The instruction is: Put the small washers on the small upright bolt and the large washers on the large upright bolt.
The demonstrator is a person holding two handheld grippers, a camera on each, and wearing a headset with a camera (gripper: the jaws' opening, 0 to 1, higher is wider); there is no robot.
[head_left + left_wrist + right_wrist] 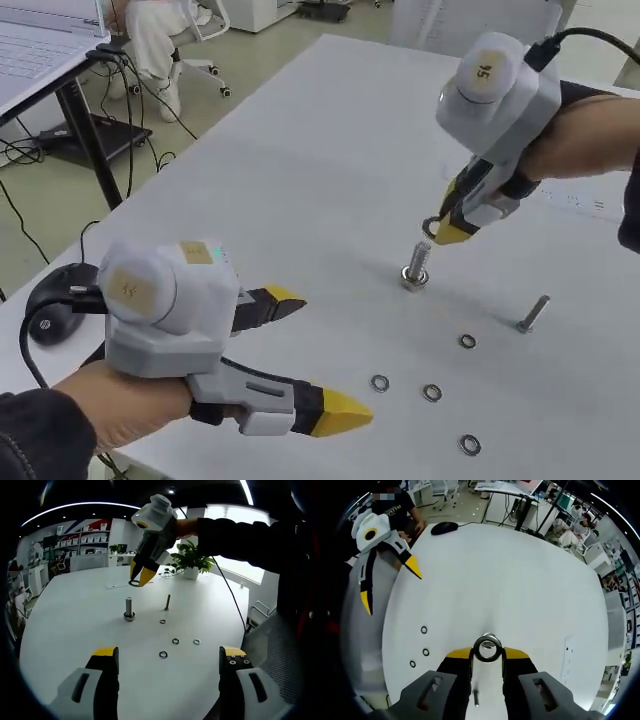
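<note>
Left gripper [315, 355] is just parked low at the near-left edge of the white table [300, 180], jaws spread wide with nothing in them. My guess is it's hanging back so it doesn't get in the other one's way.

Next over, four small washers [432, 392] lie loose on the table, none on a bolt yet.

The large upright bolt [416, 266] stands just behind them. It has a wide base, and I can't tell if that's its head or washers already on it.

Right gripper [445, 232] hovers right above that bolt, jaws pinched on the large washer [486, 659], which it holds flat with the hole facing down, so it looks lined up to drop over the thread.

The small upright bolt [533, 314] is off to the right, bare.
</note>
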